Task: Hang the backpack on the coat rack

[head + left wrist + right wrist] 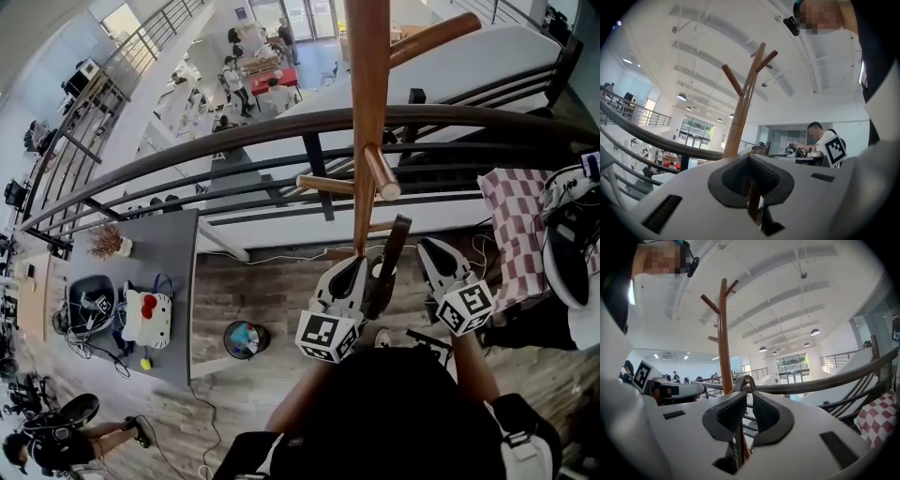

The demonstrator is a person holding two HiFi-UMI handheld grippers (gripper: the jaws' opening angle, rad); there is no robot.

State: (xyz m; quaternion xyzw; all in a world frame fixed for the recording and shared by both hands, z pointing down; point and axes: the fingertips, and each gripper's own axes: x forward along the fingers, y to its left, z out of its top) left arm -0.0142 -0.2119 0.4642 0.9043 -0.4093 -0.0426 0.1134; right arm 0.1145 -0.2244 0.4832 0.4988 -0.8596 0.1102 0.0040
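Observation:
The wooden coat rack (367, 122) stands straight ahead, with a peg (382, 175) pointing toward me and another peg (433, 37) higher up. A black backpack strap (387, 267) rises between my two grippers, just short of the pole. My right gripper (433, 255) is shut on this strap, whose loop (745, 379) arches over the pads. My left gripper (359, 270) is beside the strap, and its pads (740, 176) meet. The dark bulk (403, 412) below the grippers looks like the backpack body. The coat rack (740, 117) (723, 343) rises beyond both grippers.
A dark metal railing (281, 131) runs across right behind the rack, with a drop to a lower floor beyond. A grey table (169, 253) with a white plush bag stands at the left. A checked cloth (520, 225) and shoes lie at the right.

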